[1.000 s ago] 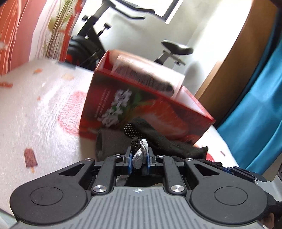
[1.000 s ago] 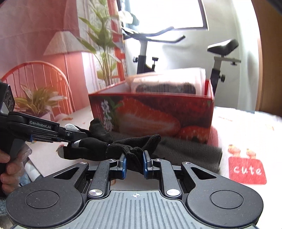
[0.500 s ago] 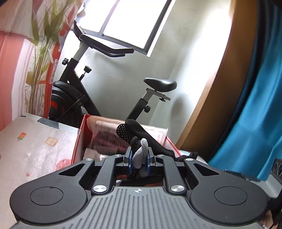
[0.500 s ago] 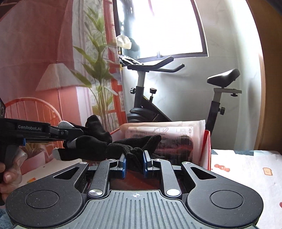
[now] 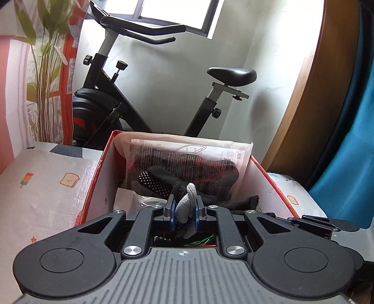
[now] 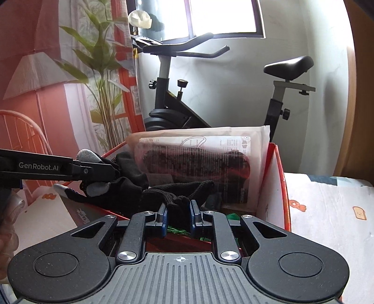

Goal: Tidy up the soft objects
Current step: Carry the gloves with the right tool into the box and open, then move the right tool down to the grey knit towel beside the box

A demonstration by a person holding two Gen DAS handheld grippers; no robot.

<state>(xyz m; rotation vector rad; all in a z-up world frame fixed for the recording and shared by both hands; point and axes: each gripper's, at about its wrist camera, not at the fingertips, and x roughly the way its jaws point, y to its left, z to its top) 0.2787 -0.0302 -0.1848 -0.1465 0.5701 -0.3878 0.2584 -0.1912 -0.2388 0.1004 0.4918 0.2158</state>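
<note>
Black glove (image 6: 131, 187) is hanging over the red box (image 6: 277, 177), stretched between the left gripper (image 5: 184, 208), clamping its grey fingertips, and the right gripper (image 6: 178, 214), pinching its cuff

Two grippers: the left gripper (image 5: 184, 211) and the right gripper (image 6: 178, 216). One black glove (image 6: 131, 189) with grey fingertips hangs between them. One red box (image 5: 275, 187) stands open on the table (image 5: 42, 194), toward its far edge. Inside the box, against its far wall, leans one clear plastic packet (image 6: 201, 159) with a dark item in it. Some green strands (image 6: 177, 231) show in the box bottom, too tangled to count. Behind the table stands one exercise bike (image 5: 131, 103), and one leafy plant (image 6: 102, 70) stands at the left. One window (image 6: 224, 16) is in the far wall. One blue curtain (image 5: 350, 149) hangs at the right.
</note>
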